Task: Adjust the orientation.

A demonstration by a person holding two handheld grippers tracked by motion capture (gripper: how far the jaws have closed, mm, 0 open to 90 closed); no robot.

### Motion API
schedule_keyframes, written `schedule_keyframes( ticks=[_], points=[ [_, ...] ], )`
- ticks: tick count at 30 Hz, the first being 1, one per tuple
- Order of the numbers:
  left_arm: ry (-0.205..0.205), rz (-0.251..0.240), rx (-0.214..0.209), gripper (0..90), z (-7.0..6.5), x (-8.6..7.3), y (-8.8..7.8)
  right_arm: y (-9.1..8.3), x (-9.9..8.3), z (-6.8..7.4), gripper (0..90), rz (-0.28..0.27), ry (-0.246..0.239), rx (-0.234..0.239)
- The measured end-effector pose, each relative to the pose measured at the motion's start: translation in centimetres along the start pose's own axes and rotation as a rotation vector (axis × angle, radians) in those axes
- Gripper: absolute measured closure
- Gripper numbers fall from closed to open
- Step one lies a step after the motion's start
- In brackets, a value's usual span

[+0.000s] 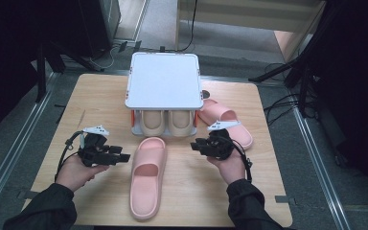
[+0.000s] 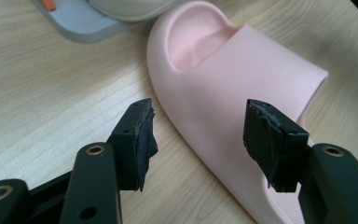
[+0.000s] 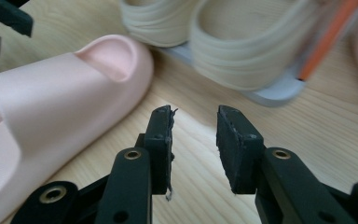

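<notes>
Work in hand: tidying slippers onto a small two-tier rack (image 1: 164, 81); judging by the layout, the pink slipper (image 1: 147, 176) in the middle of the surface (image 1: 100, 96) was the next piece to handle.
Pink slipper, place: it lay flat on the surface just in front of the rack, between the two hands, sole down.
Pink slipper, long axis: it ran near to far, toe end toward the rack, heel toward the person.
Left hand-held gripper (image 1: 120, 157): it sat just left of the slipper's strap, pointing across at it; its jaws stood spread with nothing between the pads. In the left gripper view the slipper's side wall (image 2: 223, 107) lay right ahead, between the two jaw tips but not touched.
Right hand-held gripper (image 1: 197, 145): it was just right of the slipper's toe, jaws partly spread and empty, aimed at bare wood in the right gripper view, with the slipper (image 3: 60, 102) off to one side.
Nearer hand: the left looked the nearer and better lined up; a short push across would probably put its pads on the strap edge.
Rack's lower tier: a cream pair (image 1: 167, 122) already filled it.
Second pink slipper (image 1: 227, 120): it lay right of the rack, behind the right hand.
</notes>
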State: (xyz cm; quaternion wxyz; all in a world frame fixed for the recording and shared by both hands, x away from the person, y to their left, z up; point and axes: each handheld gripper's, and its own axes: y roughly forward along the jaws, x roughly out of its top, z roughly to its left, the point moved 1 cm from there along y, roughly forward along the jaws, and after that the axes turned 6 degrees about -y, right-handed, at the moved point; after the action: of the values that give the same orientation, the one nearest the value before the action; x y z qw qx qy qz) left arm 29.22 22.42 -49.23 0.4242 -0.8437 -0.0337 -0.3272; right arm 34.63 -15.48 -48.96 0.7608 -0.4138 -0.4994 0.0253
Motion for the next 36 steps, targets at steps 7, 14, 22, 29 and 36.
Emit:
schedule_keyframes(
  ticks=[7,14,22,29,36],
  points=[
    [0.008,-0.004,-0.010,41.0,0.1,1.0,0.5,-1.9,-0.9,-2.4,64.5,-0.019,0.032,-0.070],
    [0.016,0.013,-0.011,41.0,0.3,1.8,1.2,-3.1,-1.9,-6.2,61.9,-0.031,0.105,-0.134],
    [0.008,0.018,-0.010,41.0,0.4,1.6,1.1,-3.3,-2.3,-9.6,58.7,-0.035,0.161,-0.190],
    [-0.012,0.012,0.002,40.9,0.5,0.9,0.5,-1.9,-2.1,-11.2,55.0,-0.008,0.175,-0.193],
    [-0.031,0.011,0.013,40.8,0.8,0.0,-0.2,-0.7,-1.3,-11.4,54.7,0.016,0.152,-0.199]
  ],
)
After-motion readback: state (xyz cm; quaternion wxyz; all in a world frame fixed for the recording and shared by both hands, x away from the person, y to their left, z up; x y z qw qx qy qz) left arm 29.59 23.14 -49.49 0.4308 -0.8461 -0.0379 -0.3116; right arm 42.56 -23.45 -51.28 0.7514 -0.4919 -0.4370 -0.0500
